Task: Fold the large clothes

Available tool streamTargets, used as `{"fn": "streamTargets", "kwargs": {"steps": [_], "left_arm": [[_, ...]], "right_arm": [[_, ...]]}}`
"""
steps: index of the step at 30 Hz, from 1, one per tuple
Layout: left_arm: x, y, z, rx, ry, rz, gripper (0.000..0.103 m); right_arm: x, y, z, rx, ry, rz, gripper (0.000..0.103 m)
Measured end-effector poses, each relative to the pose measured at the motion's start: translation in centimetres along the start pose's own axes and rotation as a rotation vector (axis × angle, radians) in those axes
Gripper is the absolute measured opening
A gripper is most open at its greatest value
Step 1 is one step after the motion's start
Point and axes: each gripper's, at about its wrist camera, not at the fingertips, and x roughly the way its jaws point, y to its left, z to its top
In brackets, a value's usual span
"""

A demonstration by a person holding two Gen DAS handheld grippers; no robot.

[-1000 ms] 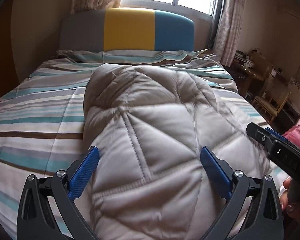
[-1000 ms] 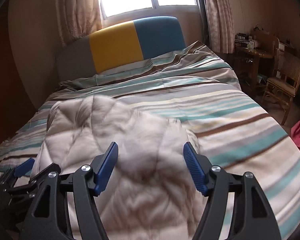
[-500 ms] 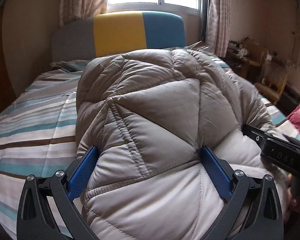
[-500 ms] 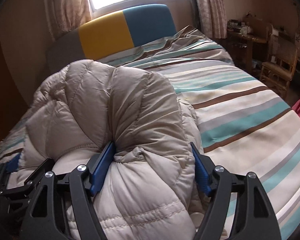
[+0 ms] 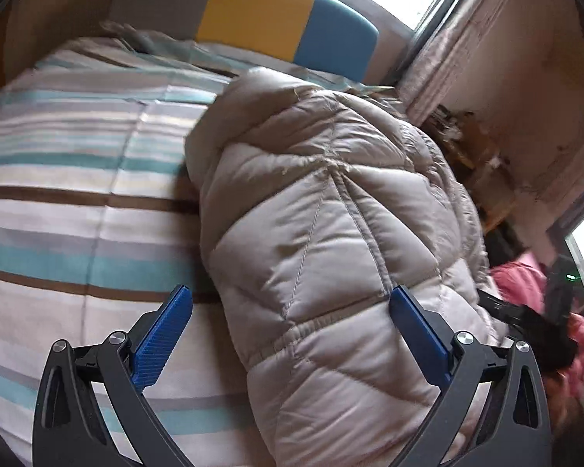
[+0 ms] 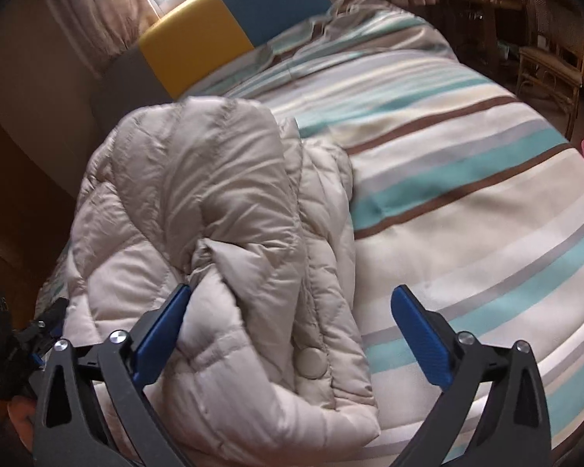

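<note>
A beige quilted down jacket (image 5: 331,202) lies bunched in a folded heap on the striped bed cover (image 5: 78,202). My left gripper (image 5: 292,323) stands open over its near end. The left finger hangs above bare cover and the right finger sits against the padding. In the right wrist view the jacket (image 6: 198,194) fills the left half, a round snap button facing up. My right gripper (image 6: 292,319) is open and its jaws are still opening. Jacket lies beneath the gap, no pad presses on it, and the right finger is over the striped cover (image 6: 467,202).
A grey, yellow and blue headboard (image 6: 214,35) stands at the far end under a curtained window. A wicker chair (image 6: 553,50) and a cluttered desk are beyond the bed's right side. Pink cloth (image 5: 525,284) lies at the right, near the other gripper's black body (image 5: 525,319).
Half a second ago the jacket bulged up between both pairs of fingers. Now it rests lower on the bed, the right jaws stand wider, and both views have rolled and tipped downward.
</note>
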Motion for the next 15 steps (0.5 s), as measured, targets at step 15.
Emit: {"fn": "streamTargets", "kwargs": {"steps": [15], "left_arm": [[1.6, -1.6, -0.7, 0.042, 0.071, -0.02, 0.1]], "right_arm": [[3.0, -0.8, 1.7, 0.014, 0.094, 0.046, 0.1]]}}
